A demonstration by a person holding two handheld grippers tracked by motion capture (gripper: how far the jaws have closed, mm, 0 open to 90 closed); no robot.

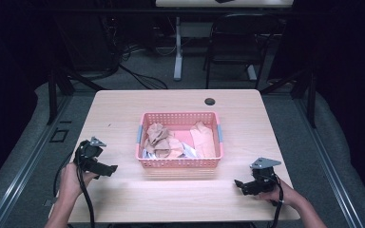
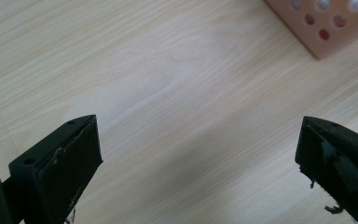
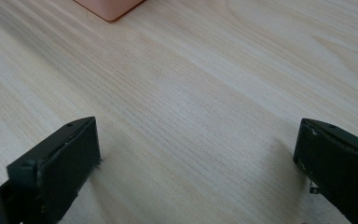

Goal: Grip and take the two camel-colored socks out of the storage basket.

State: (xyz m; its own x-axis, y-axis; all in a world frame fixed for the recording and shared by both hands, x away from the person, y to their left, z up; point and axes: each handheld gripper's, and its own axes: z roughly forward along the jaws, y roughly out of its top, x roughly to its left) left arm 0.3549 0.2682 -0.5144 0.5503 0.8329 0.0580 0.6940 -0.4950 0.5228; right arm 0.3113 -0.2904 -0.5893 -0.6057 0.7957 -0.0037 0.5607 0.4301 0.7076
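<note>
One wooden table with a pale grain stands on a grey floor in a dark room; behind it are one black chair, one white table leg and loose cables. A single dark round hole sits near the table's far edge. One pink perforated basket rests at the table's centre, holding crumpled brown paper at its left, a flatter tan piece at its right and a scrap of white between them; the exact count of pieces cannot be told. Two hand-held grippers flank the basket, each well apart from it. The left gripper, held in the left hand, lies near the table's left edge; in the left gripper view its two jaws stand spread wide over bare wood, empty, with a basket corner at upper right. The right gripper, held in the right hand, sits near the front right; its jaws likewise stand wide apart and hold nothing.
</note>
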